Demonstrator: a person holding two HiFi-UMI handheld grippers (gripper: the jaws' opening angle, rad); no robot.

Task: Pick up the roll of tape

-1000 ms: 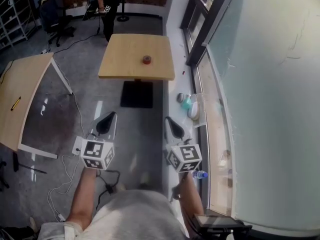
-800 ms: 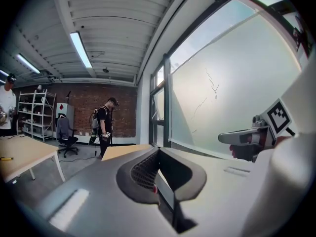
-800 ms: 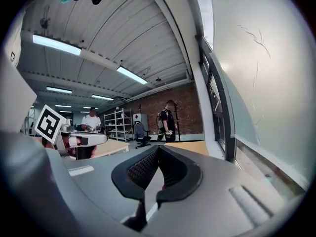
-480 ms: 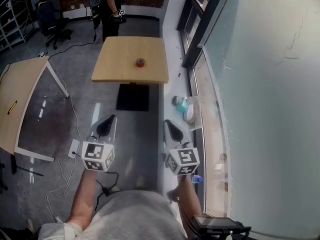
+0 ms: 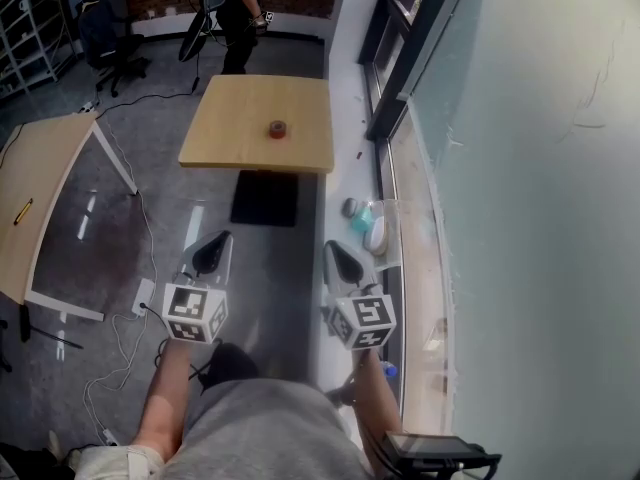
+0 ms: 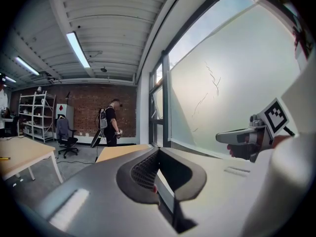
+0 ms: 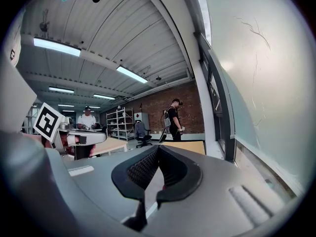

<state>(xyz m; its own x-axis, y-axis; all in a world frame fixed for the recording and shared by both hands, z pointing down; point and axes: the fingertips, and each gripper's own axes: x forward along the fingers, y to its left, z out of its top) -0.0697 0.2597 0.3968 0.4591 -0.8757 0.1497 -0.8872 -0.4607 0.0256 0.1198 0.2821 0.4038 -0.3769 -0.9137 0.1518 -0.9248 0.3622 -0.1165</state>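
Left gripper [image 5: 213, 252]: jaws shut tight, nothing between them. Right gripper [image 5: 345, 260]: jaws shut tight too, nothing held. Both side by side above floor [image 5: 170, 193], pointing toward small wooden table [image 5: 235, 118]. Roll of tape [image 5: 277, 129]: small, red, sits alone near middle of that table, well apart from both grippers. Person [image 5: 240, 13] stands beyond table. Big window [image 5: 520, 168] on right side.
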